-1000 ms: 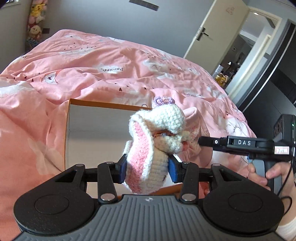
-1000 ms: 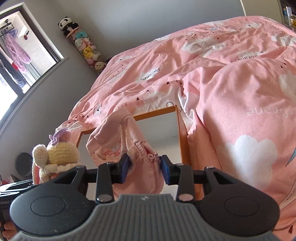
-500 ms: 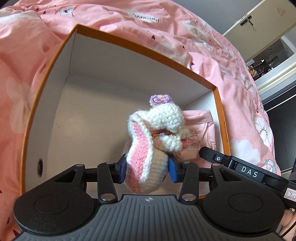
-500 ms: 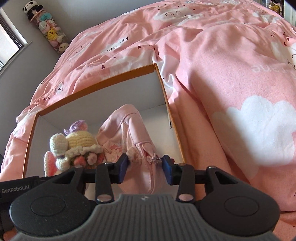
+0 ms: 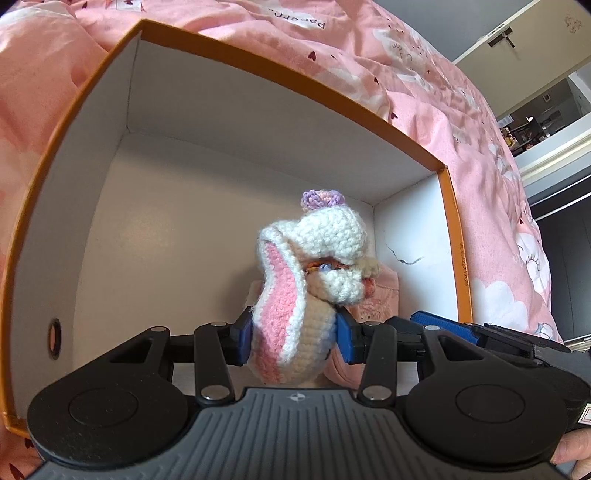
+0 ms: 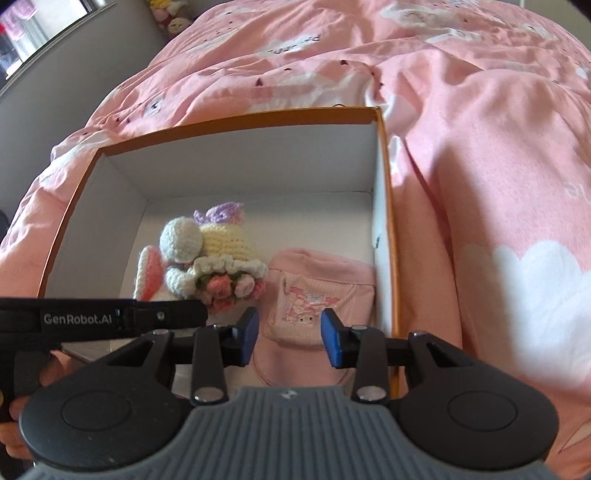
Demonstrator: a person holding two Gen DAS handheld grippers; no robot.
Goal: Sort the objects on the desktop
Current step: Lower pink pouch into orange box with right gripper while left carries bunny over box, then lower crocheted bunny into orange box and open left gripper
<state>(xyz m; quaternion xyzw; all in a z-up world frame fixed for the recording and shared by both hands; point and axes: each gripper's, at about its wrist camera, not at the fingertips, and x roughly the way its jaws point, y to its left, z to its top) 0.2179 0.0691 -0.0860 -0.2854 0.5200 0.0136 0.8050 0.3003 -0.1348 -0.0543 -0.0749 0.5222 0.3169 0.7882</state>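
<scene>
An orange-rimmed box with white inner walls sits on the pink bed; it also shows in the right wrist view. My left gripper is shut on a crocheted bunny doll and holds it low inside the box. The doll also shows in the right wrist view. My right gripper is open just above a pink pouch that lies on the box floor by the right wall. The pouch peeks out behind the doll in the left wrist view.
A pink quilt with white clouds surrounds the box on all sides. A door and a dark cabinet stand beyond the bed. The left part of the box floor is bare.
Both grippers have moved down into the box. My right gripper has opened and let go of the pink pouch, which now lies on the box floor. The left still holds the doll.
</scene>
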